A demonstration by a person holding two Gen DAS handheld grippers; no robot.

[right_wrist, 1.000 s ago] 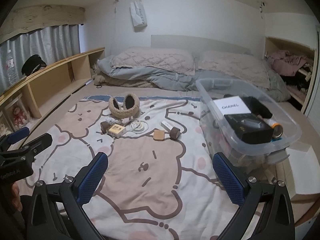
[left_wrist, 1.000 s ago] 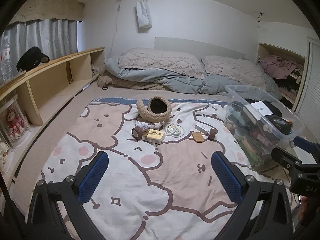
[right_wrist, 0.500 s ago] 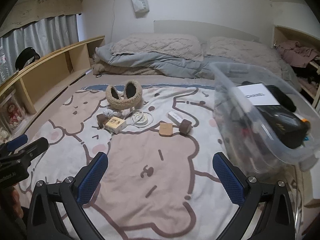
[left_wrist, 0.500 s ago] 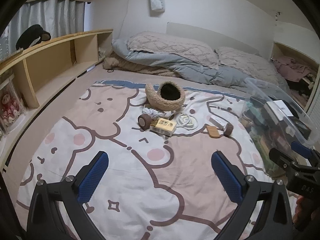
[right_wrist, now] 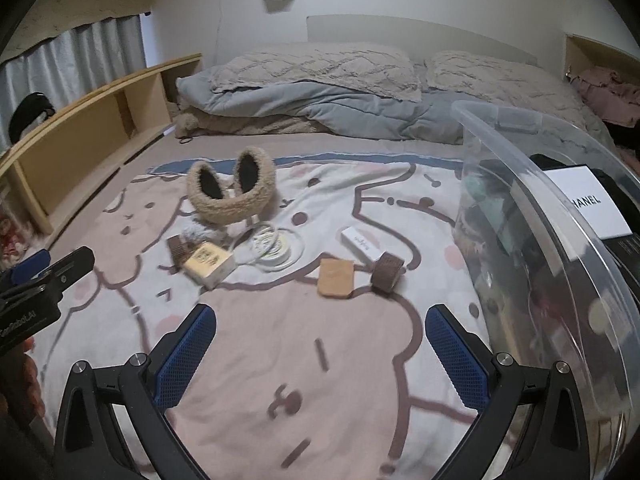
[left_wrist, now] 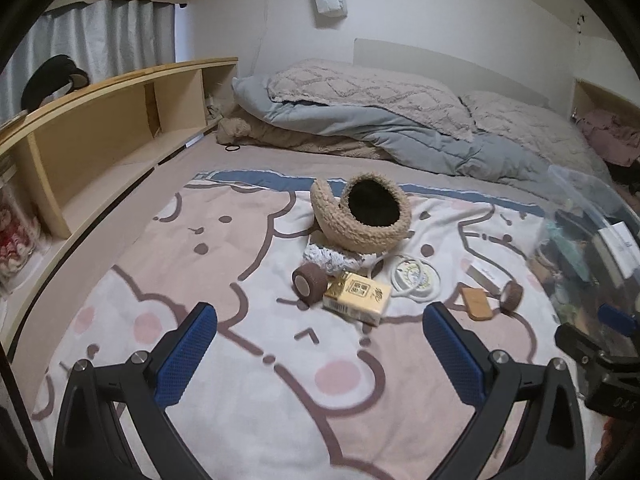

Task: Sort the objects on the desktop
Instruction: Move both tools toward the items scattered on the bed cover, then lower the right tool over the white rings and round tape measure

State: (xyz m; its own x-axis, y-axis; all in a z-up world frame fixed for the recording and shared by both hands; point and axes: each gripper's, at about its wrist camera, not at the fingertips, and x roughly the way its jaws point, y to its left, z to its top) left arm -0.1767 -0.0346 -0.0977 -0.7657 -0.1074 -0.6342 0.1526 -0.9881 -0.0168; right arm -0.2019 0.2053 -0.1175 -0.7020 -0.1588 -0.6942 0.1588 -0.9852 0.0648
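Small objects lie clustered on a cartoon-print blanket (left_wrist: 248,360): fuzzy tan earmuffs (left_wrist: 362,216) (right_wrist: 232,190), a yellow box (left_wrist: 357,298) (right_wrist: 208,262), a brown tape roll (left_wrist: 307,281), a coiled white cable (left_wrist: 414,276) (right_wrist: 272,246), a tan pouch (left_wrist: 476,302) (right_wrist: 336,278), a second brown roll (left_wrist: 511,296) (right_wrist: 387,272) and a white box (right_wrist: 362,244). My left gripper (left_wrist: 320,354) hovers open in front of the yellow box. My right gripper (right_wrist: 320,358) hovers open in front of the pouch. Neither holds anything.
A clear plastic bin (right_wrist: 560,248) (left_wrist: 592,236) with several items inside stands at the right. Pillows and a folded duvet (left_wrist: 380,120) lie at the bed's head. A wooden shelf (left_wrist: 104,120) runs along the left side.
Both grippers have moved forward and lower toward the cluster of objects, which now looks larger. Both stay open and empty.
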